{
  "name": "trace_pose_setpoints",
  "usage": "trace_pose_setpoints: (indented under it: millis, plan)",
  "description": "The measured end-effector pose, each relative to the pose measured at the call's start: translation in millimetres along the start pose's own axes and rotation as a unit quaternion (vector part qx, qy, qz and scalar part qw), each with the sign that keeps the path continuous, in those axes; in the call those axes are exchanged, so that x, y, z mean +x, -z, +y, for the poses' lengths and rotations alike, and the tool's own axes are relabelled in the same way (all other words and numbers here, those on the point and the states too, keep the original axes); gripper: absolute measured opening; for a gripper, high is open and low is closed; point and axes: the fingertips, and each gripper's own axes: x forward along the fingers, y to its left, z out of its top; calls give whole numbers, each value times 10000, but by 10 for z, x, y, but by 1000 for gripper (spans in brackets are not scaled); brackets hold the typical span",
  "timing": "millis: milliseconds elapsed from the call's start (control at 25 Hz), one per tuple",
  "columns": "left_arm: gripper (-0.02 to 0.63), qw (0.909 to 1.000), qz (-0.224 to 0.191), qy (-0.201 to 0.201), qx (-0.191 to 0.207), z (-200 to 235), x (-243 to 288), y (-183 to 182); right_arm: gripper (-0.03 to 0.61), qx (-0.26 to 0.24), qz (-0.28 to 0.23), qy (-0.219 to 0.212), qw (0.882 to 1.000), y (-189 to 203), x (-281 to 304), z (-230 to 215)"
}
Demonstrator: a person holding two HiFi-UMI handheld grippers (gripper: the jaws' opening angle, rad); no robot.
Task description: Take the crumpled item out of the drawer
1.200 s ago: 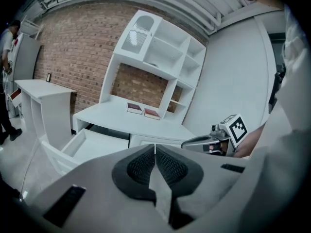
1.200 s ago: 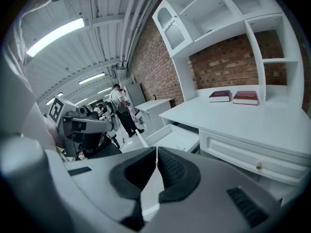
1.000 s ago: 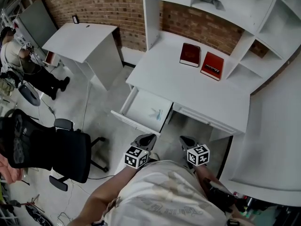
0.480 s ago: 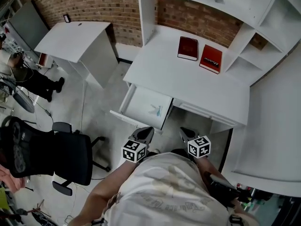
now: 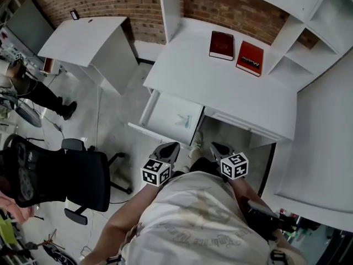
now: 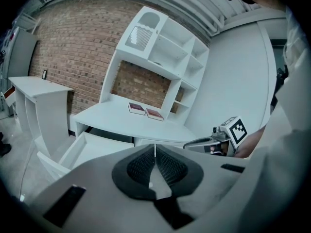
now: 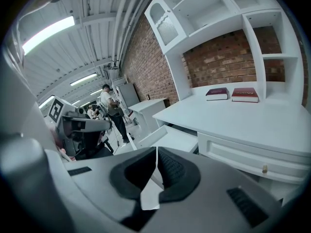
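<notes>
**Tools eased a little nearer the open drawer; nothing is picked up yet.**
The left tool point(image 5: 169, 149) and right tool point(image 5: 218, 148) are held pressed together and empty, close to the body and still short of the drawer point(image 5: 148, 110), which stands pulled out at the left of the table point(image 5: 220, 87). The crumpled item point(image 5: 182, 120) is seen lying inside, toward the drawer's right side. The reach is judged barely begun, and one tool must be spread first.
</notes>
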Motion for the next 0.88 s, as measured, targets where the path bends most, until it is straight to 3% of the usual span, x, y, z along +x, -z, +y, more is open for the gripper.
trace_pose_setpoints:
  millis: [560, 880]
  plan:
    - [28, 9990, 412, -157, -78, 281, 406, 3, 28, 46, 198, -309, 9993, -126, 443, -292]
    - [28, 9957, 900, -41, 220, 403, 710, 58, 28, 108, 279, -366, 9989, -264, 573, -476]
